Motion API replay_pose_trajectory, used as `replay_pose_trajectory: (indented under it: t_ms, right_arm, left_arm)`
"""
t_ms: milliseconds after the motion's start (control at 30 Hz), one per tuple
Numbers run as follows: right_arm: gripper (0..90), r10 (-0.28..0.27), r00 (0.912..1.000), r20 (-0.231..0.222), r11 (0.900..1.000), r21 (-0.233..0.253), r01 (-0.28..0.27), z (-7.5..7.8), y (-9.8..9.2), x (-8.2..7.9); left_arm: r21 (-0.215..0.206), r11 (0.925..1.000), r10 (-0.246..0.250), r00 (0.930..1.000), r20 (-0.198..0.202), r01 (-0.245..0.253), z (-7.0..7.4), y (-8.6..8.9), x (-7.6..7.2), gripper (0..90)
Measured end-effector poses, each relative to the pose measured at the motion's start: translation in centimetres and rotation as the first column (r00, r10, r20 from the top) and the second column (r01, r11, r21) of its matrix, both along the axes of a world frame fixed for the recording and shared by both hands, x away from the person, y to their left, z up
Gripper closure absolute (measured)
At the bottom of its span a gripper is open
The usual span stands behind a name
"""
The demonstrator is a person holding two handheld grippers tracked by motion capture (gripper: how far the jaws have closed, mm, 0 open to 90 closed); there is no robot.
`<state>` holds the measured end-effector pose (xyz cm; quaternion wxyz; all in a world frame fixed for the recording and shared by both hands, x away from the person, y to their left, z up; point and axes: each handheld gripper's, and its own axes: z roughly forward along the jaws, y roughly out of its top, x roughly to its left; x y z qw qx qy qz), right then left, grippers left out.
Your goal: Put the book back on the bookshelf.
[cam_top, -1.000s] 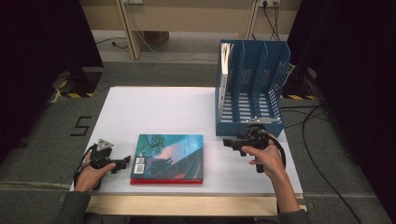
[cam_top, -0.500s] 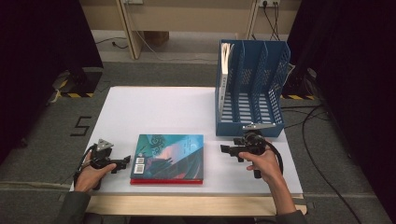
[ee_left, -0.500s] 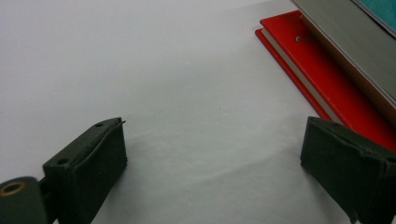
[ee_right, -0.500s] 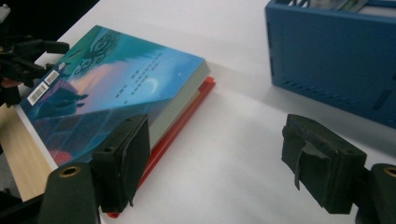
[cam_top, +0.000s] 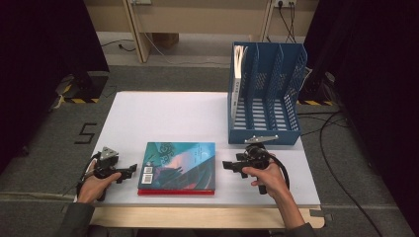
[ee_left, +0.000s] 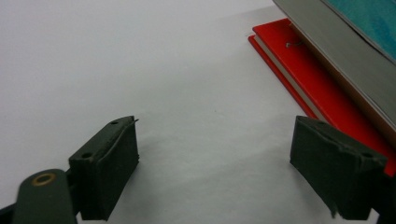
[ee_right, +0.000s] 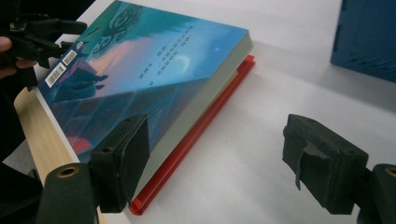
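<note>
Both grippers sit low over the white table (cam_top: 163, 113) with nothing in them; my left gripper (cam_top: 129, 169), jaws spread wide, rests just beside the left edge of the teal book (cam_top: 178, 165), which lies flat on a red book (ee_right: 196, 135); my right gripper (cam_top: 228, 166), equally spread, faces the teal book's right edge; a blue file rack (cam_top: 267, 98) stands behind.

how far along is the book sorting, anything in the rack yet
Done: one book already stands in the blue file rack. In hand: nothing; the left gripper and right gripper sit open either side of the teal book lying on a red book. Left: grasping and racking both.
</note>
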<state>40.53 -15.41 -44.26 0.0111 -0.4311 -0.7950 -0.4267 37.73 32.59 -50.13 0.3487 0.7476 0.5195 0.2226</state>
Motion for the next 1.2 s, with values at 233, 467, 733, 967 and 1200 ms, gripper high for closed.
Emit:
replay_pose_trajectory:
  t_ms: [233, 467, 733, 967, 1200]
  right_arm:
    - [23.6, 0.008, 0.9998, -0.016, 1.0, -0.013, -0.008, -0.7, 0.9, -0.1]
    - [23.2, 0.022, 0.9991, -0.036, 1.0, -0.011, -0.022, -1.5, 1.5, 0.0]
    - [23.3, 0.021, 0.9984, -0.053, 1.0, -0.006, -0.021, -2.0, 2.0, 0.1]
    - [23.3, 0.04, 0.9967, -0.071, 0.999, 0.01, -0.039, -2.4, 2.6, 0.2]
    - [23.4, 0.056, 0.9947, -0.086, 0.998, 0.007, -0.056, -2.8, 3.2, 0.3]
  left_arm:
    - [-0.022, 0.9992, -0.033, 0.9994, 0.012, 0.034, 0.9, -0.7, -0.4, 14.8]
    - [-0.019, 0.997, -0.074, 0.9972, 0.0, 0.074, 0.9, -1.4, -0.5, 14.8]
    - [-0.034, 0.9949, -0.095, 0.9954, -0.006, 0.095, 1.2, -1.6, -0.7, 18.8]
    - [0.008, 0.9915, -0.13, 0.9914, 0.011, 0.13, 1.9, -2.3, -1.3, 38.1]
    - [0.02, 0.9913, -0.13, 0.9913, 0.018, 0.13, 2.1, -2.7, -1.6, 45.1]
